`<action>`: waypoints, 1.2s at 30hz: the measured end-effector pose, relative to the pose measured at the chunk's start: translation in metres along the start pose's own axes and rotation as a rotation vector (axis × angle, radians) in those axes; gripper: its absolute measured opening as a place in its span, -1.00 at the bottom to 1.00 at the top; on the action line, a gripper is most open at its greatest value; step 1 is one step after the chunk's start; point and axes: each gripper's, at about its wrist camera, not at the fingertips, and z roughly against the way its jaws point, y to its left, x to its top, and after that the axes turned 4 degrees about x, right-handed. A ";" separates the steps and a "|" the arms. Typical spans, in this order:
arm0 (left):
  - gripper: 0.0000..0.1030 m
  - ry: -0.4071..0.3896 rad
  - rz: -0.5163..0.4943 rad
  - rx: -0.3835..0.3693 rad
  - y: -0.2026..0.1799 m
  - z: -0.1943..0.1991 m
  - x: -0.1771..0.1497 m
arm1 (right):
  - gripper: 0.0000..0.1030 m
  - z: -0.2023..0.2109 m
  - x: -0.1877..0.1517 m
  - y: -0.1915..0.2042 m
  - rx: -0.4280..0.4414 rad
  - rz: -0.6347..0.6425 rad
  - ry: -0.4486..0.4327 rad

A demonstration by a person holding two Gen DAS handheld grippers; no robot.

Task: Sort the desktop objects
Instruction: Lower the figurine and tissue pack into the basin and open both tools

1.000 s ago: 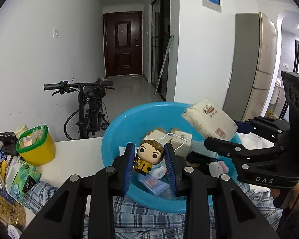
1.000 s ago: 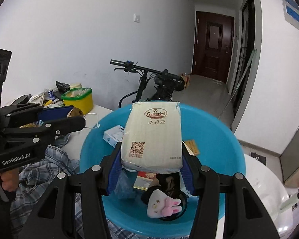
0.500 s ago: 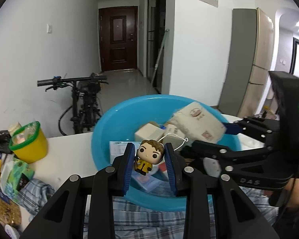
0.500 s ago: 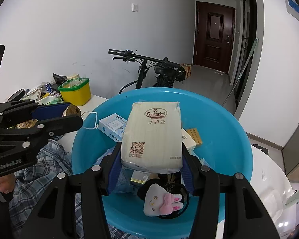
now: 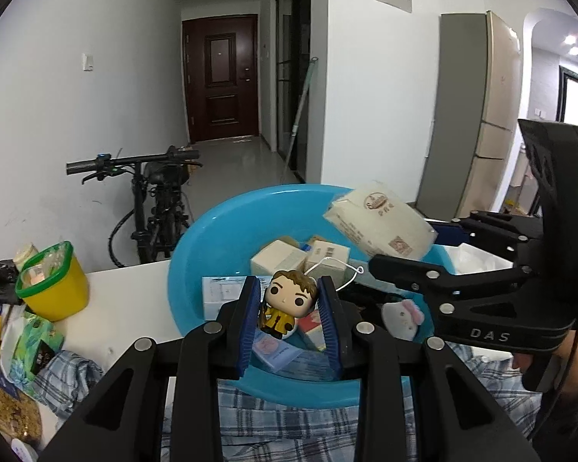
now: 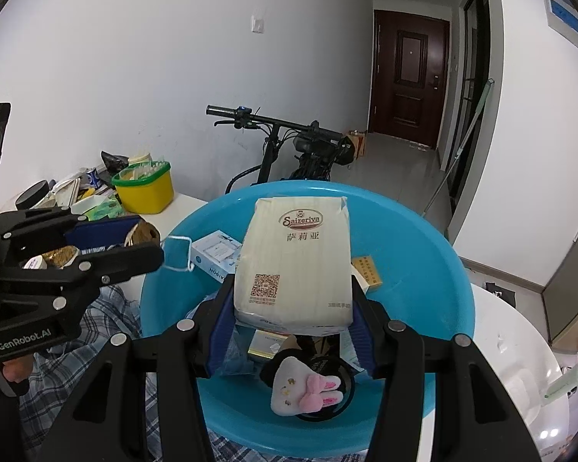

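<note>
My left gripper (image 5: 289,310) is shut on a small figurine (image 5: 287,304) with brown hair and a yellow coat, held over the near left side of the blue basin (image 5: 212,238). My right gripper (image 6: 293,308) is shut on a cream tissue pack (image 6: 294,265) and holds it above the basin (image 6: 424,269). In the left wrist view the pack (image 5: 379,225) shows at the right, over the basin. The basin holds small boxes (image 5: 277,261), a white plush with pink bow (image 6: 304,390) and other items.
A yellow tub with green rim (image 5: 52,288) and packets (image 5: 31,346) stand at the left on the white table (image 5: 123,304). Plaid cloth (image 5: 312,423) lies under the basin. A bicycle (image 6: 296,150) stands behind.
Both grippers have risen slightly and the views pulled back from the basin. Each still holds its object over the basin.
</note>
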 end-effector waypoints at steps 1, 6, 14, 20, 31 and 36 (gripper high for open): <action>-0.37 -0.001 0.000 -0.005 -0.001 0.001 0.000 | 0.01 0.001 0.001 0.000 -0.004 -0.001 -0.004; -0.37 0.002 0.007 -0.015 -0.003 -0.003 0.000 | 0.01 0.005 0.002 -0.001 -0.011 -0.003 -0.018; -0.31 0.008 -0.003 0.013 -0.011 -0.006 -0.001 | 0.01 0.010 0.003 -0.007 -0.008 -0.025 -0.039; 1.00 -0.012 -0.005 0.138 -0.009 -0.004 0.000 | 0.01 0.007 0.002 -0.008 -0.007 -0.030 -0.037; 1.00 -0.004 0.032 0.125 0.006 0.000 0.001 | 0.01 0.007 0.002 -0.006 -0.008 -0.022 -0.036; 1.00 0.004 0.023 0.135 0.007 0.002 0.001 | 0.01 0.010 0.002 -0.007 0.000 -0.029 -0.048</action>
